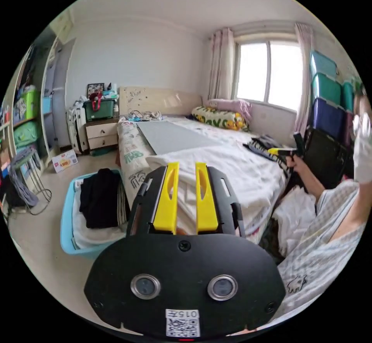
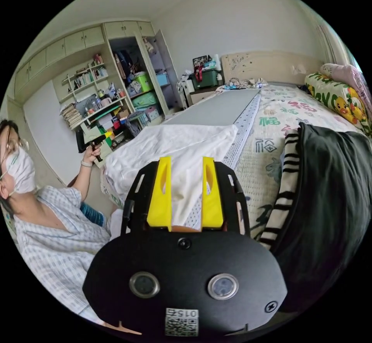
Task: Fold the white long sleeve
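Note:
The white long sleeve lies spread across the near end of the bed, part of it on a grey board; in the left gripper view the garment drapes over the bed's corner. My left gripper hovers in front of that corner, jaws a little apart, with nothing pressed between them. In the right gripper view a hand holds the left gripper up, left of the garment. My right gripper is open above the bed edge, the garment showing through the gap. Beside dark clothes the right gripper points at the bed.
A black garment and a striped one lie on the bed's right side. A blue basket of clothes stands on the floor by the bed. The person sits at the bed's foot. Pillows, a nightstand and shelves lie farther off.

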Motion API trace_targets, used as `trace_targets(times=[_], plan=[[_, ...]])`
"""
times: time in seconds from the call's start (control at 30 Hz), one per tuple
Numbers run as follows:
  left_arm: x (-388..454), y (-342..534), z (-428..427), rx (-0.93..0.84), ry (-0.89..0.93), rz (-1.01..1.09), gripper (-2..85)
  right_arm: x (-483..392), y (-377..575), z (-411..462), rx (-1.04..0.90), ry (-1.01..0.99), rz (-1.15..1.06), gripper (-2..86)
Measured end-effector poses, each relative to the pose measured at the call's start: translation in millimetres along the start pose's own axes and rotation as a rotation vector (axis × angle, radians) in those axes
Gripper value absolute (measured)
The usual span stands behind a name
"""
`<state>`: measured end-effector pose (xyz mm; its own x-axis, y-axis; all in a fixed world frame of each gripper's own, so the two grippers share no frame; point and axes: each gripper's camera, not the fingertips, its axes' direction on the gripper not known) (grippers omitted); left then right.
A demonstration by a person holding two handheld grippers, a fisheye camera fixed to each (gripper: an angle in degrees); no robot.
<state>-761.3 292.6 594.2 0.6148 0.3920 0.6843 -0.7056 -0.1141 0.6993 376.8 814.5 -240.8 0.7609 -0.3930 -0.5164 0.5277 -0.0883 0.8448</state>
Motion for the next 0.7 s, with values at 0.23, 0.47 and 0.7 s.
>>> trace_targets(times=[0.23,0.47,0.7], plan=[[-96,-118,158,-0.104,0.037,-0.327,8.2,61,-116,64,-0.033,-0.028,0.064,13.5],[-83,-73,230,-0.352,-0.188,-0.179,11.2,134,-103,103,0.007,-0.096,0.109,13.6],[-64,-57,277,-0.498,-0.129,-0.095,11.9,149,-101,138,-0.191,-0.138,0.187,15.6]])
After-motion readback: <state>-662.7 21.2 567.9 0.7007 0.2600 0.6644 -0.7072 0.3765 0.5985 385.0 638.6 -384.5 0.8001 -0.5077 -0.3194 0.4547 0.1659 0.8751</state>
